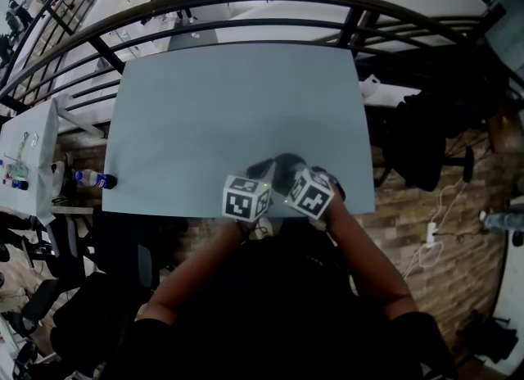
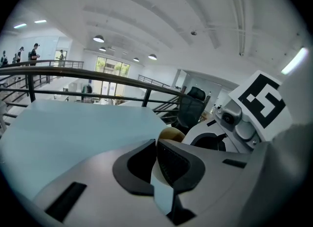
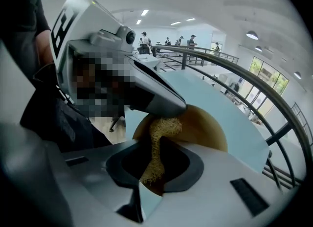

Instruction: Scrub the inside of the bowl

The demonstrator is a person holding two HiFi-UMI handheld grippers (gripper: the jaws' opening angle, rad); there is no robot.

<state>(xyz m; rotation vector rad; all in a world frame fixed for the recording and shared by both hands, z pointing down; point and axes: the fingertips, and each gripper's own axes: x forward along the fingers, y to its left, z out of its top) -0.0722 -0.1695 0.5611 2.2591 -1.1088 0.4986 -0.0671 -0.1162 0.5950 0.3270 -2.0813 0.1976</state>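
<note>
Plainly, right gripper (image 3: 151, 170) on yellow scrubber (image 3: 164, 128) inside brown bowl (image 3: 205, 123).

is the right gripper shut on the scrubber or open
Shut: in its own view the right gripper clamps the yellow scrubber, whose end reaches into the brown bowl.

**Drawn in close, tips meeting**

Reaching forward on bent, bare forearms (image 1: 196, 268), marker cubes side by side and nearly touching. At the left gripper (image 2: 156, 157): pinched onto the thin rim of the bowl (image 3: 205, 128). At the right gripper (image 3: 154, 165): clamped on a yellow scrub pad (image 3: 155, 143), just under the left one's tip.
</note>
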